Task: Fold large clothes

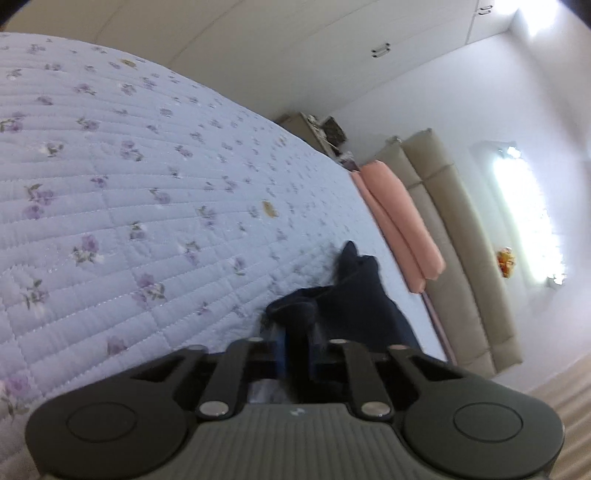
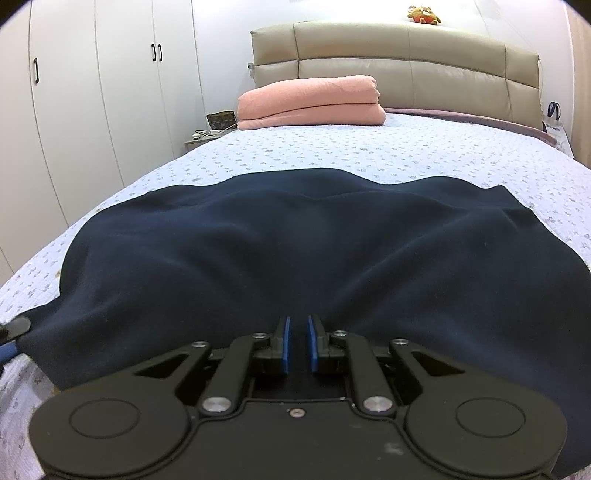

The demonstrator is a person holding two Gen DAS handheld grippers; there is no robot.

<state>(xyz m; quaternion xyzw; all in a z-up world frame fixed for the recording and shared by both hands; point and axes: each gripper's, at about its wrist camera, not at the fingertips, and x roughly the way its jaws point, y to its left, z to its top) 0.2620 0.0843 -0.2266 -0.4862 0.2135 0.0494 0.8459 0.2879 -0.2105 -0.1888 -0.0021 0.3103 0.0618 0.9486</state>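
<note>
Item 1, left tool [image 1: 300, 332]: my fingers are clamped on a bunched edge of the navy garment [image 1: 354, 299]; dark cloth fills the gap between them and trails forward and to the right.

Item 2, right tool [image 2: 298, 343]: my blue pads [image 2: 285, 341] stand slightly parted with nothing between them, low over the near part of the garment [image 2: 295, 243].

Item 3, garment: in the right wrist view it lies spread wide on the bed [image 2: 332, 155], directly ahead of and beneath my right tool, wrinkled, its far edge wavy. The other tool [image 2: 13, 332] shows at its near-left corner, at the frame edge.

Item 4, bed: quilted pale-blue cover with small purple flowers; in the left wrist view it fills everything left of my tool [image 1: 129, 184].

Item 5, pink bedding [image 2: 310, 101]: folded, far ahead of my right tool, against the headboard [image 2: 424, 59].

Item 6, plush toy [image 2: 424, 14]: on top of the headboard.

Item 7, wardrobe [image 2: 92, 92]: white doors, ahead and left.
</note>
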